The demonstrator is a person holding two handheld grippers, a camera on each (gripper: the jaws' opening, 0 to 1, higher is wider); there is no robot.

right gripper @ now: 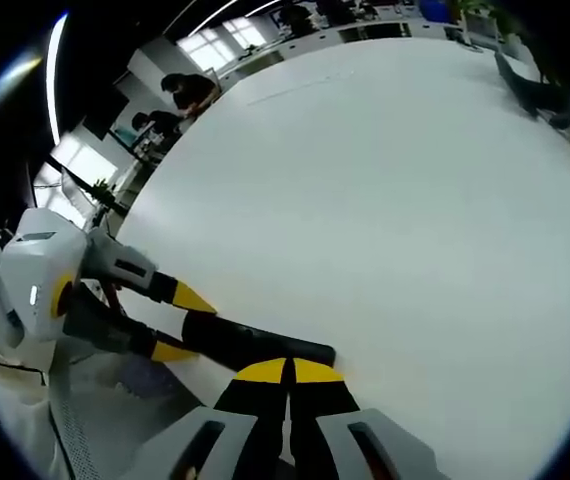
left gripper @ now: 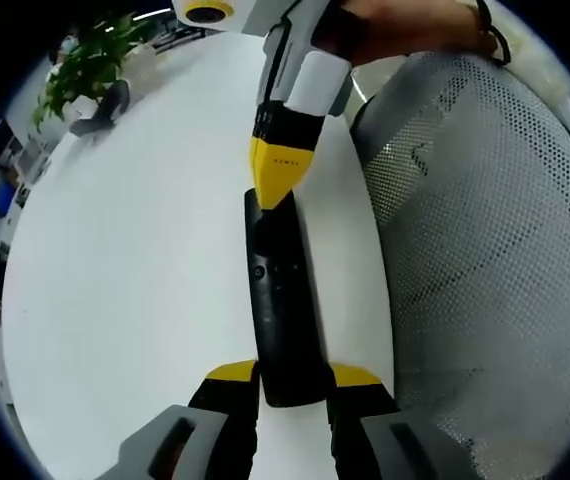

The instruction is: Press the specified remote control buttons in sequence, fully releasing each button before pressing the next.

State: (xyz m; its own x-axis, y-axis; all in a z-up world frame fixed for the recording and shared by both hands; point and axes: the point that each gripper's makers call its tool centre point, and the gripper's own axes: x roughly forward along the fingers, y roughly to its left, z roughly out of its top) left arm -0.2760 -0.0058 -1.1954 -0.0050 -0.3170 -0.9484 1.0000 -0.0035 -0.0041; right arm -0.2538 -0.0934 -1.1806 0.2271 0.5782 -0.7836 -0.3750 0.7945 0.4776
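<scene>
Both views look close along their fingers from opposite ends, sharing the remote (left gripper: 283, 300) (lengthwise)

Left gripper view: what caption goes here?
Left gripper clamps a long black remote control while the right gripper's yellow tip presses its far end.

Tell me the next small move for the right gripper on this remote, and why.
Probably a short lift straight off. The right gripper, jaws closed to a point, has its yellow tips down at the far end of the black remote, beyond its small buttons. The left gripper clamps the near end on the white table. I cannot tell whether a button sits under the tips; the task wants full release before the next press.
</scene>
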